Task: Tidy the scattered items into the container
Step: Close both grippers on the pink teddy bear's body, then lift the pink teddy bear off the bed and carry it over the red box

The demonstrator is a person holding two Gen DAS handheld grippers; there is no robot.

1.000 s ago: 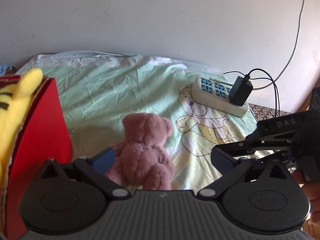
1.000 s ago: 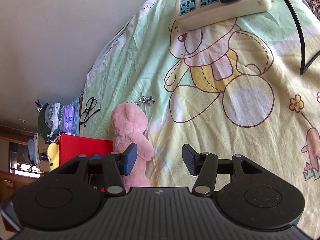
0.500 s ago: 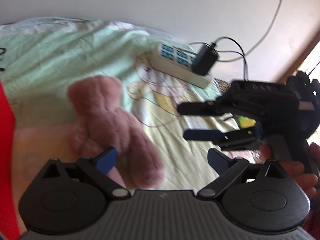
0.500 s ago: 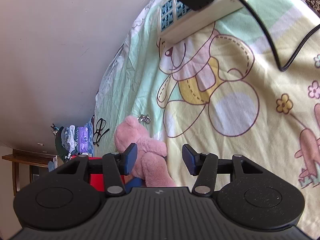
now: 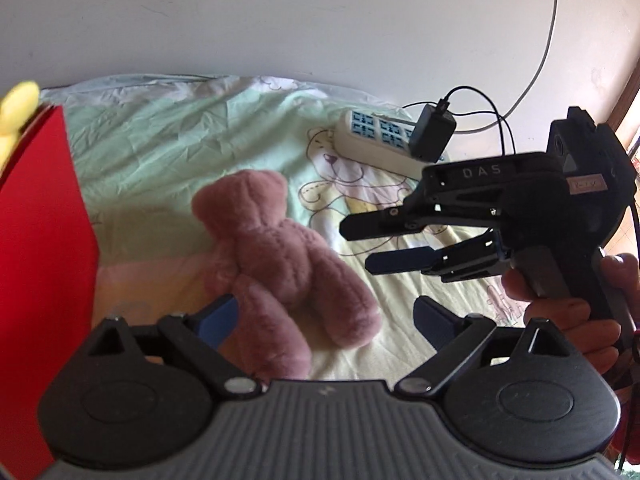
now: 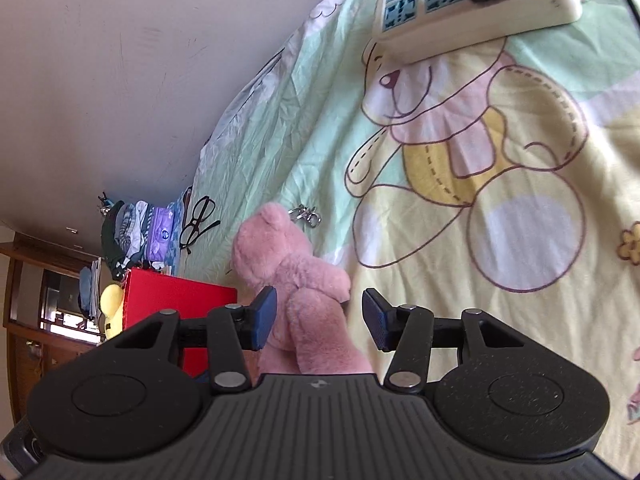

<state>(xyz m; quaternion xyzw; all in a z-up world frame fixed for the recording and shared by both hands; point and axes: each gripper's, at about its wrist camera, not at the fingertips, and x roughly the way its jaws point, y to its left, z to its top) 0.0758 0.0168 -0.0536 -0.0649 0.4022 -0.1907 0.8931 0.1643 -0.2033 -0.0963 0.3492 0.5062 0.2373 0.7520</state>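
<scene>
I hold both grippers, left point(image 5: 326, 318) and right point(image 6: 318, 316), open over the pink teddy bear point(image 5: 280, 256) on the bed point(image 6: 500, 184), beside the red box point(image 5: 40, 220).

At centre frame lies a dusty pink plush bear point(image 5: 280, 256). The sheet point(image 6: 500, 152) is mint green and pale yellow, printed with a cartoon bear outlined in maroon. At far left, a red box point(image 5: 44, 240) and a yellow plush point(image 5: 16, 108). Upper right, a cream power strip point(image 6: 472, 4) with blue sockets.

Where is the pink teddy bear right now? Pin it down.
The pink teddy bear lies on the bedsheet mid-frame in both wrist views, right of the red box, between the open left gripper and right gripper.
</scene>
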